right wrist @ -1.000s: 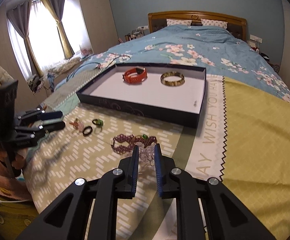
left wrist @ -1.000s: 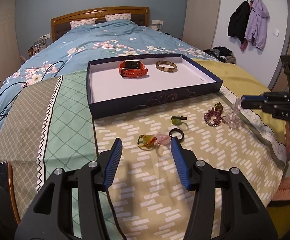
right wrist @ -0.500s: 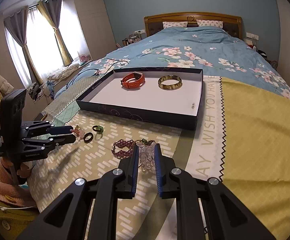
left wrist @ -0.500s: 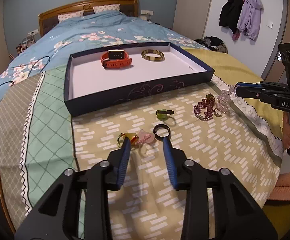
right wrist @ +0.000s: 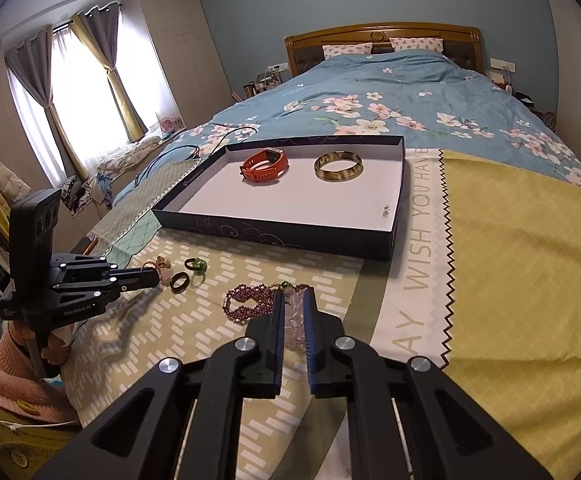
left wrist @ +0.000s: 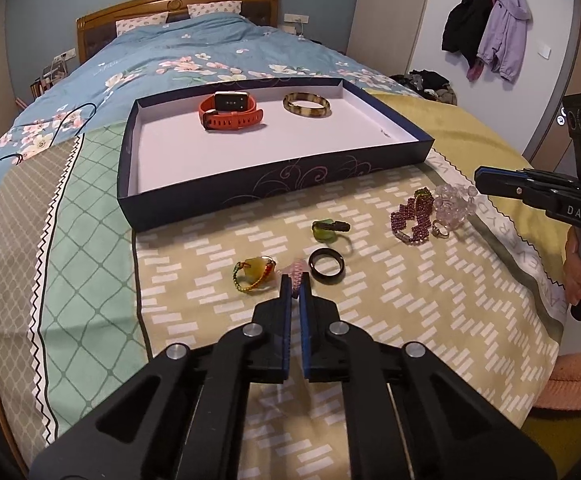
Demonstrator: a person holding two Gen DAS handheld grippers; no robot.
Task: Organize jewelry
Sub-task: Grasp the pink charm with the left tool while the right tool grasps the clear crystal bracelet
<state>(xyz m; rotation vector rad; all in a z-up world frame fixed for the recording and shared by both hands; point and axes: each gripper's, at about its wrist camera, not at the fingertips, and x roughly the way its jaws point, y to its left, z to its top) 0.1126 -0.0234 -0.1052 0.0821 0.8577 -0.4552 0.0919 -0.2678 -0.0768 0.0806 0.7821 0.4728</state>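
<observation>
Both hands are pinching now. My left gripper has just been closing, and its jaws sit pressed on the pink charm at the centre of the left view, with the yellow charm just left of it and the black ring just right. My right gripper has its jaws clamped on the clear bead bracelet, low centre of the right view, with the purple bracelet touching it on the left.

Doing this well, I reckon, means lifting straight up first. The pink charm looks small and slippery, so I want it clear of the blanket before I swing anywhere, or it drags its neighbours along. Same on the right: the beads may snag the purple bracelet, so a slow rise to see whether they part.

The box sits in the upper middle of both views, its near wall standing between me and the white floor inside. I must clear that wall. The watch and bangle lie toward its far side, so the near half is free for landing. The green ring lies on the straight path to the box; I pass above it.
</observation>
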